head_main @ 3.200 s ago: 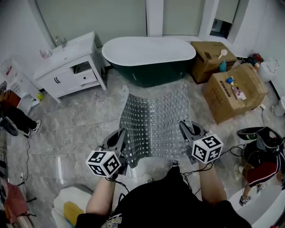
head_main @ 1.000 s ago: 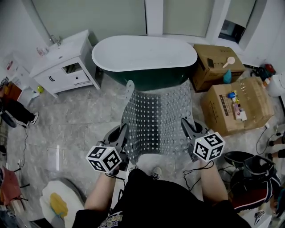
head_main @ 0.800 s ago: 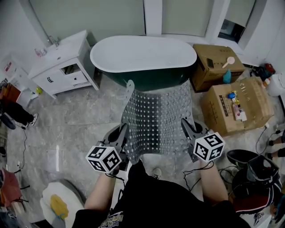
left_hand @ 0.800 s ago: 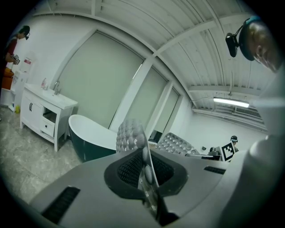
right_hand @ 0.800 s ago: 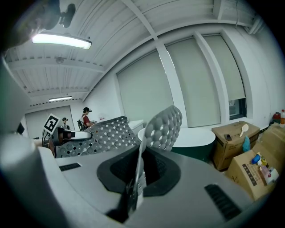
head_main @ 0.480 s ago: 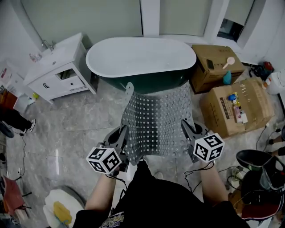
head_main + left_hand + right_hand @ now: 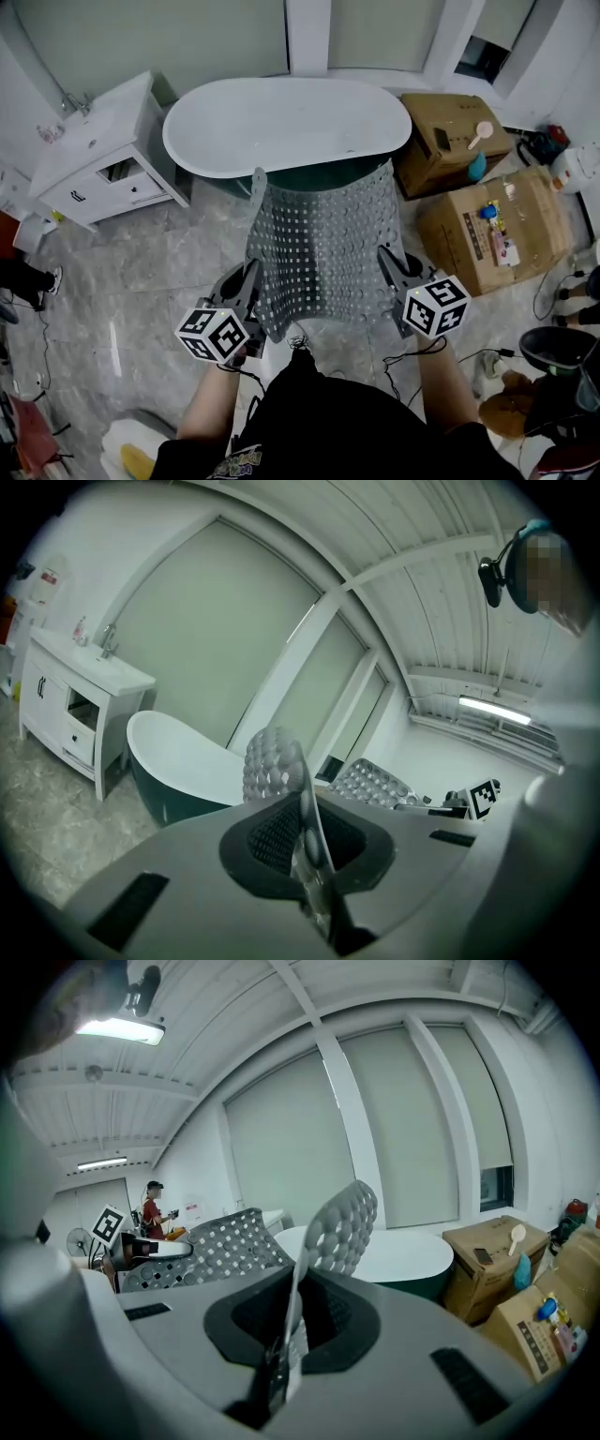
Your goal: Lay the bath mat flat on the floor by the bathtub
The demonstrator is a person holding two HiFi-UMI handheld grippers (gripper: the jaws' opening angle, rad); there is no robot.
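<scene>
- Your grey perforated rubber bath mat [image 7: 323,239] hangs off the floor between both grippers. From the head view, its far edge overlaps the near side of the white oval bathtub [image 7: 286,122].
- Bare marble floor [image 7: 141,253] lies open on your left, up to the white vanity cabinet [image 7: 94,155]. Brown cardboard boxes [image 7: 492,230] crowd your right.
- Your left gripper [image 7: 246,289] and right gripper [image 7: 392,274] are held out level, each pinching a near corner of the mat.
</scene>
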